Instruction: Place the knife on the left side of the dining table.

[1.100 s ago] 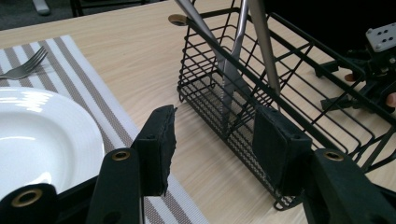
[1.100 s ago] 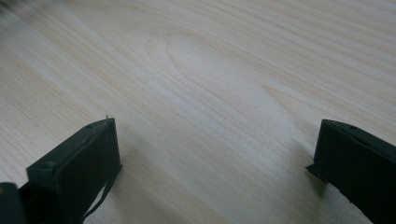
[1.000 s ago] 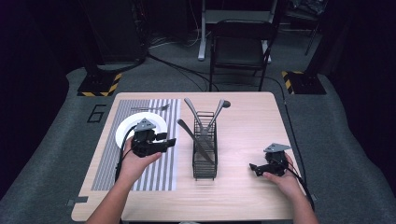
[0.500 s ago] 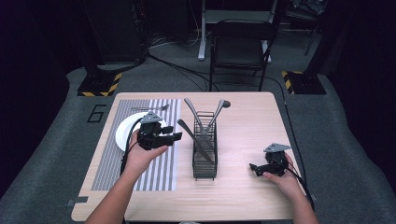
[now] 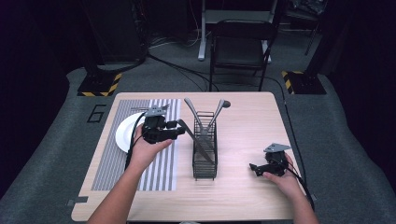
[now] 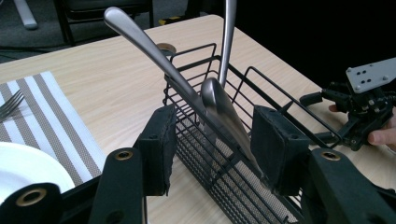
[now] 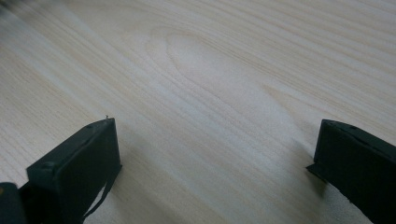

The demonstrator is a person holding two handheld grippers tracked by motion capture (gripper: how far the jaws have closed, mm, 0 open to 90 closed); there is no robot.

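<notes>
A black wire rack (image 5: 205, 149) stood near the middle of the desk (image 5: 243, 196) and is taken here as the landmark. 3 pieces of steel cutlery were seen in it, their handles fanning up and out.

The left gripper (image 5: 180, 125) was held off the desk just left of the rack, level with its far half, its fingers (image 6: 159, 151) pointed at the rack. In the left gripper view a spoon (image 6: 224, 114) lay between the fingers, bowl towards the camera and handle running down into the rack, tilted. The fingers were parted on either side of the bowl; a gap was seen at the one on the left, while contact at the other could not be told, so no grasp on the spoon was shown. Behind the spoon a 2nd handle (image 6: 140, 39) leaned away to the left and a 3rd (image 6: 228, 37) rose almost upright.

The right gripper (image 5: 254, 167) was rested on the desk well right of the rack, by its near end, its fingers (image 7: 77, 165) released wide over bare wood with nothing between them.

Left of the rack a striped mat (image 5: 161, 172) was laid, with a white plate (image 5: 125, 135) on its far part and a fork (image 6: 9, 106) beyond the plate.
</notes>
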